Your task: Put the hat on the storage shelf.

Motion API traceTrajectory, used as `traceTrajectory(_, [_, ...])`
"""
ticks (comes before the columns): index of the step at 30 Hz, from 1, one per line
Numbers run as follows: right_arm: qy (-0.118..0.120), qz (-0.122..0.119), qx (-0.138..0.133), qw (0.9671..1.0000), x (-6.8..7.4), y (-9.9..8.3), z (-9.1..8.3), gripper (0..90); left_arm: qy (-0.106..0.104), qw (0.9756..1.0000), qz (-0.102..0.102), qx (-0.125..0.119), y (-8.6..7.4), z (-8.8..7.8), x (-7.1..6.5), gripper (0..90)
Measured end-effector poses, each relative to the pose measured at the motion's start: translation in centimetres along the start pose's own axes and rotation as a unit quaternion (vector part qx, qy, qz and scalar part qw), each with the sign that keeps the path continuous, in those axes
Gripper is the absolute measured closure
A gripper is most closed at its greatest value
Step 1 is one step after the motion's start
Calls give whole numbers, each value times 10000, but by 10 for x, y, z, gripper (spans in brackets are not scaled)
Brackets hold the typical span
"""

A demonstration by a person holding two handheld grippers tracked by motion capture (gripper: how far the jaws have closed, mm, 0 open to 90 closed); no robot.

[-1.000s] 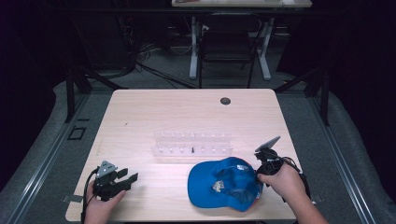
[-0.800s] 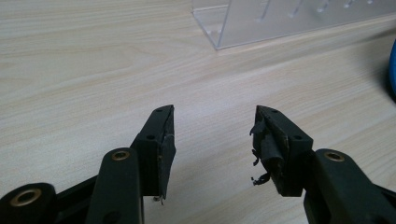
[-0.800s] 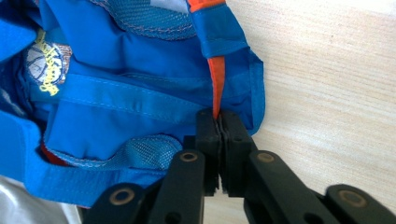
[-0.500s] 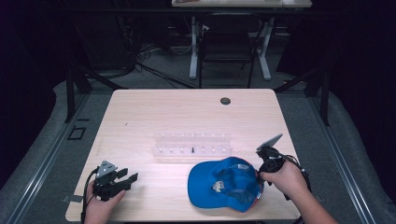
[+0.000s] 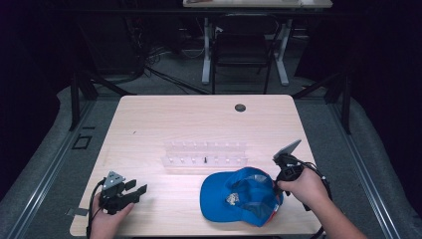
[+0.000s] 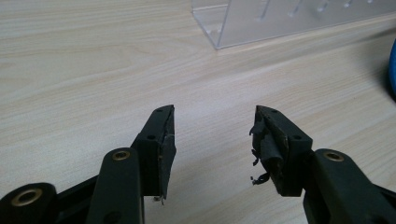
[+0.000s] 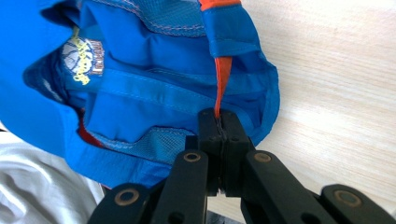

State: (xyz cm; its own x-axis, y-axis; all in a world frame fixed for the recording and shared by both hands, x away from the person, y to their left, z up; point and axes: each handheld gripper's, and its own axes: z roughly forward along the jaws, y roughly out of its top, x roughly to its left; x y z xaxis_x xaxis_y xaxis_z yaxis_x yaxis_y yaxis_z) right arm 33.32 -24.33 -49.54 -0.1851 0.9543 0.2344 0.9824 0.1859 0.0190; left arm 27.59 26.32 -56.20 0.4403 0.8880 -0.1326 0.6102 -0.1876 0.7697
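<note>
**A:** At about eight o'clock on the pale wooden table [image 5: 149,119] your left gripper [image 5: 130,191] rests with its jaws standing wide apart, bare wood between them. Nothing is held there.

**B:** And past it?

**A:** At the centre lies the clear plastic peg rack [image 5: 205,154], untouched. Then, at about five o'clock, the soft blue fabric cap with orange trim [image 5: 241,196] lies upturned, its lining facing you, just below the rack and close to the near edge.

**B:** My right side?

**A:** Your right gripper [image 7: 219,122] has just been closing, and its jaws are now pressed together on the orange strap [image 7: 222,74] at the rim of the cap.

**B:** How will it behave if I lift?

**A:** I judge it light and floppy. The crown should sag and fold, with the stiffer brim hanging from it. The thin strap is a narrow hold, so the cap may swing or twist. If you need steadier control, take the thicker stitched rim band or the brim with your left gripper.
</note>
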Motion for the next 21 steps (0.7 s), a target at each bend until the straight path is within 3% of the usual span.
traceTrajectory(4, [12,-17,-34,10000,4,0,-11,894,2,10000,-5,4,0,0,0,491])
traceTrajectory(5, [-83,-158,131,9998,4,1,-16,895,0,10000,-9,4,0,0,0,492])
traceTrajectory(10, [49,-93,35,9999,10,1,-30,895,2,10000,-8,7,0,0,0,491])
traceTrajectory(20, [54,-281,42,9996,24,2,-61,897,-7,10000,-5,27,-1,1,0,492])
traceTrajectory(21, [55,-260,-50,9996,26,1,-64,897,-9,10000,-5,29,-1,1,0,492])
